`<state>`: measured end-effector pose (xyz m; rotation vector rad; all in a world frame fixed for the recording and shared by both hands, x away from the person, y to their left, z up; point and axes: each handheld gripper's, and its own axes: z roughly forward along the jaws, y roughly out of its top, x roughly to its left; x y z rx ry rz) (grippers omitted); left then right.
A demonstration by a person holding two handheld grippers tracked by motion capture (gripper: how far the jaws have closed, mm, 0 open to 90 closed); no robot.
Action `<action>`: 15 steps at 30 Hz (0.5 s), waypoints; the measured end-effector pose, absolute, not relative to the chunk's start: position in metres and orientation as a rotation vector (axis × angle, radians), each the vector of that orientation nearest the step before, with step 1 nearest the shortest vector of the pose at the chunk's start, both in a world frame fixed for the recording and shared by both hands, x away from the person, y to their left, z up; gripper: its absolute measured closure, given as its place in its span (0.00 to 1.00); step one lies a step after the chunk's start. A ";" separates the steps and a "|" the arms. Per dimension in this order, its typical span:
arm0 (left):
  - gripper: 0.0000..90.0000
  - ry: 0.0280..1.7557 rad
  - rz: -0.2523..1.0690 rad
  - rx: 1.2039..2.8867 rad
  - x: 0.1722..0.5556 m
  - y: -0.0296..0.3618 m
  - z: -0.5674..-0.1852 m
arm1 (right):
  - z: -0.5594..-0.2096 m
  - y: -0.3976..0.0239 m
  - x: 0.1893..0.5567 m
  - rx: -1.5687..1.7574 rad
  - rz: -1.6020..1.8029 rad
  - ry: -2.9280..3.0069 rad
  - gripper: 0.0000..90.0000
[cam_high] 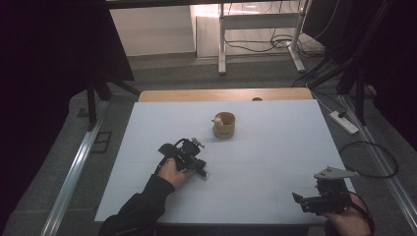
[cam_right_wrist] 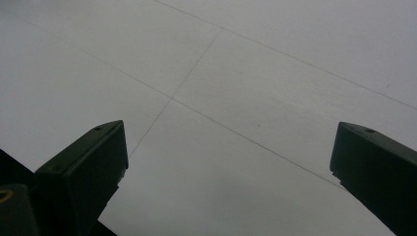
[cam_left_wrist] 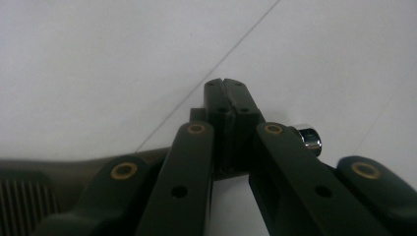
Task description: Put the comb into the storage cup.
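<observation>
A person's left hand holds my left gripper (cam_high: 203,173) low over the white table (cam_high: 275,147), left of the middle. Its jaws are pressed together with nothing showing between them, and the left gripper (cam_left_wrist: 226,84) points down at the bare surface. A small shiny metal piece (cam_left_wrist: 310,138) sits beside the jaws; I cannot tell whether it belongs to the gripper. A round wooden cup (cam_high: 224,126) stands farther back near the table's centre, with a pale small object (cam_high: 217,119) at its rim. My right gripper (cam_high: 301,201) rests at the near right corner, and the right gripper (cam_right_wrist: 231,142) is wide open and empty.
A bare wooden strip (cam_high: 226,94) runs along the table's far edge. On the floor to the right lie a white power strip (cam_high: 344,122) and a looped black cable (cam_high: 373,162). A white desk frame (cam_high: 260,29) stands far behind.
</observation>
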<state>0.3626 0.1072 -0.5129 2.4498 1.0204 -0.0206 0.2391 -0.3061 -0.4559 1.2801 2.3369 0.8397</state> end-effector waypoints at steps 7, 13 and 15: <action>0.98 1.034 -0.046 2.456 0.357 0.116 -0.511 | -0.456 -0.306 0.239 1.279 0.838 2.338 0.02; 0.98 1.051 -0.064 2.463 0.354 0.123 -0.511 | -0.456 -0.306 0.239 1.277 0.834 2.340 0.02; 0.98 1.055 -0.064 2.472 0.353 0.125 -0.511 | -0.456 -0.305 0.239 1.277 0.833 2.340 0.02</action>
